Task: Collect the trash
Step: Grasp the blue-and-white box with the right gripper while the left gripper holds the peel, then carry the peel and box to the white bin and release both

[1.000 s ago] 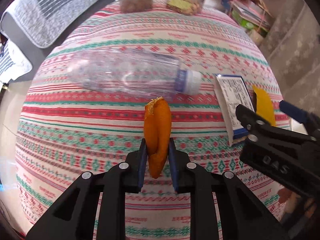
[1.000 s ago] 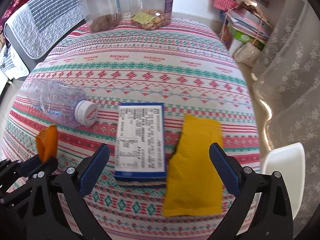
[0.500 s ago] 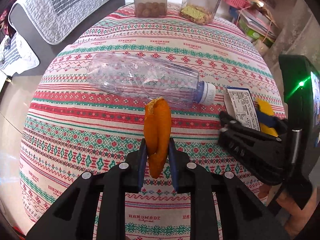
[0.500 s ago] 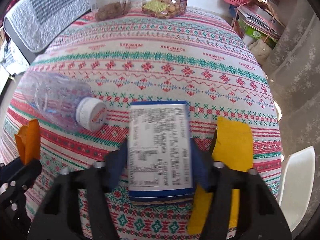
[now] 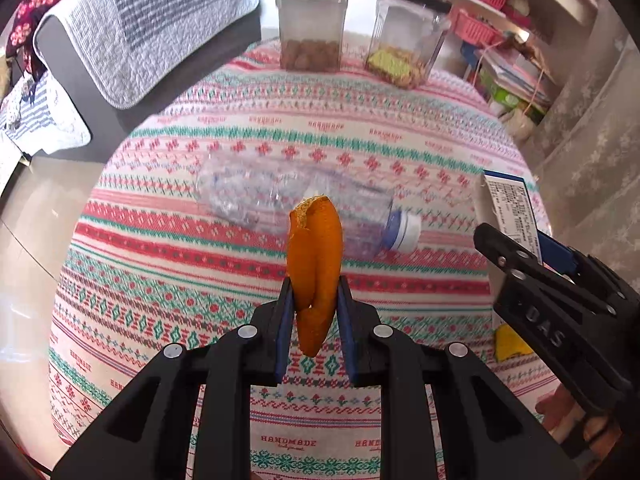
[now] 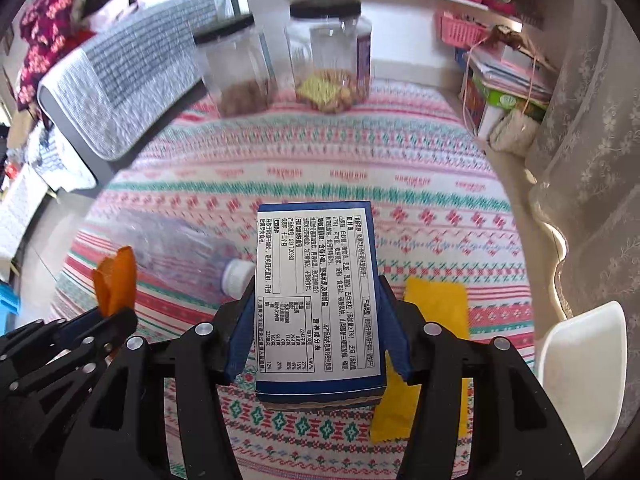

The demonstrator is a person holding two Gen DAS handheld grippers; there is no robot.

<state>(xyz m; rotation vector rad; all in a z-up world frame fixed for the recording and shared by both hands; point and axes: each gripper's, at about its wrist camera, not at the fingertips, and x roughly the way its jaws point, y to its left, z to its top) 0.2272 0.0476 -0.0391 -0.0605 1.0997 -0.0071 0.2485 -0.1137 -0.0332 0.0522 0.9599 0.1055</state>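
- The orange peel (image 5: 316, 256) stands upright between the blue pads of the left gripper (image 5: 313, 304), pinched near its lower end, its ragged top rising above the fingertips and its tip hanging below them.
- The blue box (image 6: 318, 300), printed label facing up, sits clamped between the two blue-padded fingers of the right gripper (image 6: 318, 332), held off the tablecloth (image 5: 200, 288).
- The same box shows at the right edge of the left wrist view (image 5: 510, 208), with the right gripper (image 5: 532, 256) closed around it.
- A clear plastic bottle (image 5: 296, 196) lies on its side on the cloth beyond the peel, its white cap (image 5: 404, 230) pointing toward the box.
- A yellow wrapper (image 6: 432, 344) lies flat on the cloth, partly under and to the right of the lifted box.
- The table is round and covered by a cloth patterned in red, green and pink bands.
- At the far edge of the table stand two clear jars with black lids: one (image 5: 312, 24) holds brown pieces, the other (image 5: 408, 40) holds yellowish snacks.
- A grey quilted cover (image 5: 132, 28) drapes over furniture to the left, and a white chair (image 6: 580, 376) sits at the right of the table.
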